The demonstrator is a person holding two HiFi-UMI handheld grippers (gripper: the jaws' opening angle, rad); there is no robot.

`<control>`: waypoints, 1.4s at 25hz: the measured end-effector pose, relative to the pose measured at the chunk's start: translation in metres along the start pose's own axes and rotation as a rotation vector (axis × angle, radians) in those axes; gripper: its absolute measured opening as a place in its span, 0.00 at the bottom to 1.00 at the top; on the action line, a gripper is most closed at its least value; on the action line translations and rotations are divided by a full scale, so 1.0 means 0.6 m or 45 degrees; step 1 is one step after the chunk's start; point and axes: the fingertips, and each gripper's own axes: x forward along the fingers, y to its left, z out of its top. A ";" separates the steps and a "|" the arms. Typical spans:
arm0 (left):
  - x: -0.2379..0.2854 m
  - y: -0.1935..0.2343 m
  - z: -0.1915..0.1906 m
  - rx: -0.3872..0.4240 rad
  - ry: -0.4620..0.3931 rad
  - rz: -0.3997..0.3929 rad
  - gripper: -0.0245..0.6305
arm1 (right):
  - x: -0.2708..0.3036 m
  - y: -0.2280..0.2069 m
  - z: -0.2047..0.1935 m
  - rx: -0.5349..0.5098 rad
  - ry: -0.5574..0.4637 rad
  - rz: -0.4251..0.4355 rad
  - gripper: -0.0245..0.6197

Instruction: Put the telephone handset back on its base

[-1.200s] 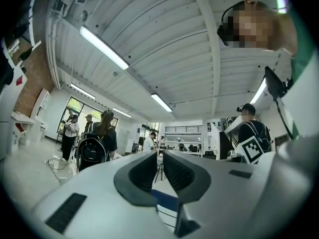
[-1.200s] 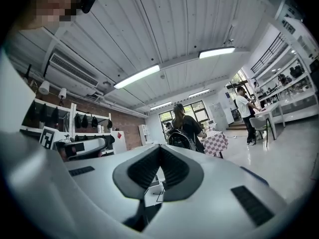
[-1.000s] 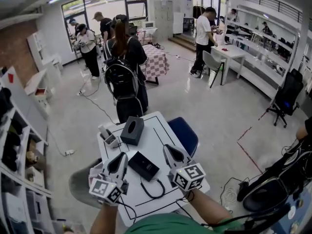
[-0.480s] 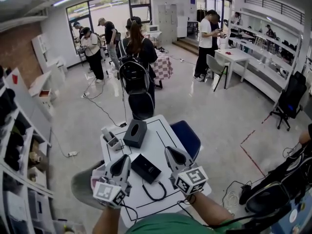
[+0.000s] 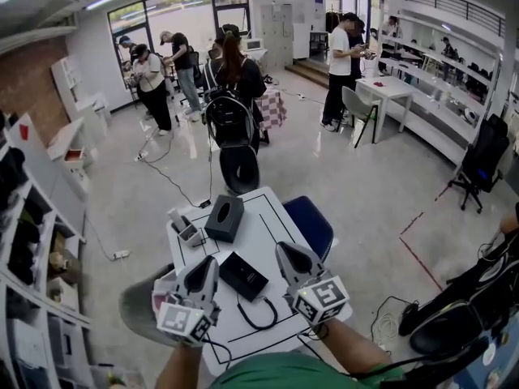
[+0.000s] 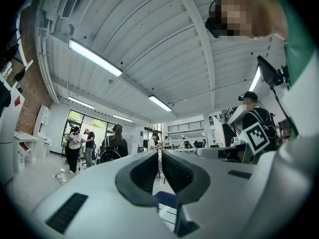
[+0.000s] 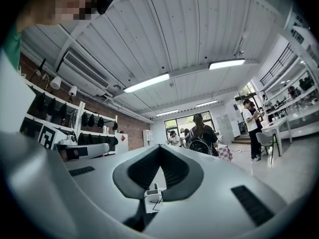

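A black telephone (image 5: 243,275) lies on the white table (image 5: 268,217), and its black cord (image 5: 258,314) loops toward the near edge. From here I cannot tell the handset from the base. My left gripper (image 5: 208,263) hovers just left of the phone. In the left gripper view it (image 6: 160,154) is shut, with nothing between the pads. My right gripper (image 5: 285,251) hangs just right of the phone. It (image 7: 159,150) is also shut and empty, with its tips together. Both point away over the table.
A black tissue box (image 5: 224,217) and a small white organiser (image 5: 185,230) stand at the table's far left. A blue chair (image 5: 307,224) sits past the right edge and a grey seat (image 5: 136,305) at the left. A person with a backpack (image 5: 234,120) stands beyond the table. Shelves line the left wall.
Both grippers have barely moved and stay shut. The person with the backpack has walked farther from the table, and the head view has shifted slightly.
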 end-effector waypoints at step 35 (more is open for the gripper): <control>-0.019 0.014 -0.014 -0.034 0.016 -0.006 0.09 | -0.016 0.027 0.001 -0.055 0.013 -0.025 0.07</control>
